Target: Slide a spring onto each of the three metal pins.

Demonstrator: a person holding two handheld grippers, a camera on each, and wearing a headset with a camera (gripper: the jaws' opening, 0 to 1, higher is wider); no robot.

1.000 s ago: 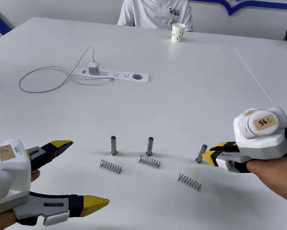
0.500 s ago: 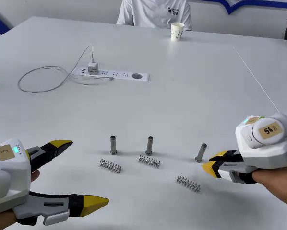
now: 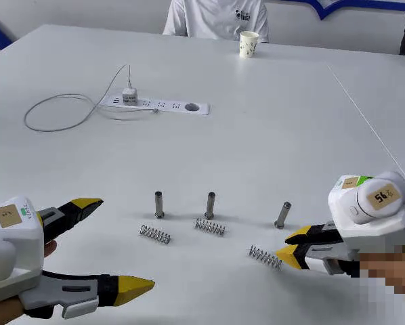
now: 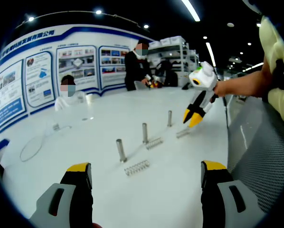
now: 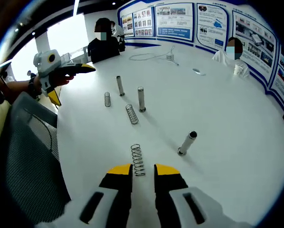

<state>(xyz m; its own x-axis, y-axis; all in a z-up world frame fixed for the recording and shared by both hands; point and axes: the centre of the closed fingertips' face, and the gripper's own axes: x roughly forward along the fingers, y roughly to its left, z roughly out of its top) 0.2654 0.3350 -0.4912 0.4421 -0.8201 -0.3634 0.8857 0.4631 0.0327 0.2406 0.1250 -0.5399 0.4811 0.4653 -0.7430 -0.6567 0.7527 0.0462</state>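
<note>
Three bare metal pins stand in a row on the white table: left [image 3: 159,204], middle [image 3: 210,205], right [image 3: 282,214]. A spring lies in front of each: left [image 3: 154,234], middle [image 3: 210,227], right [image 3: 265,256]. My right gripper [image 3: 289,247] is low over the table just right of the right spring, its jaws a narrow gap apart and holding nothing. In the right gripper view that spring [image 5: 138,160] lies just ahead of the gripper [image 5: 143,172]. My left gripper [image 3: 114,244] hovers wide open at the lower left, well short of the left pin [image 4: 120,150].
A white power strip [image 3: 158,106] with a charger and looped cable lies at the back left. A paper cup [image 3: 248,44] stands near the far edge, where a person in a white shirt [image 3: 216,17] sits. Other people stand beyond the table.
My right gripper has drawn back from the right pin and come down toward me, level with the right spring. The left gripper, pins and springs have stayed put.
</note>
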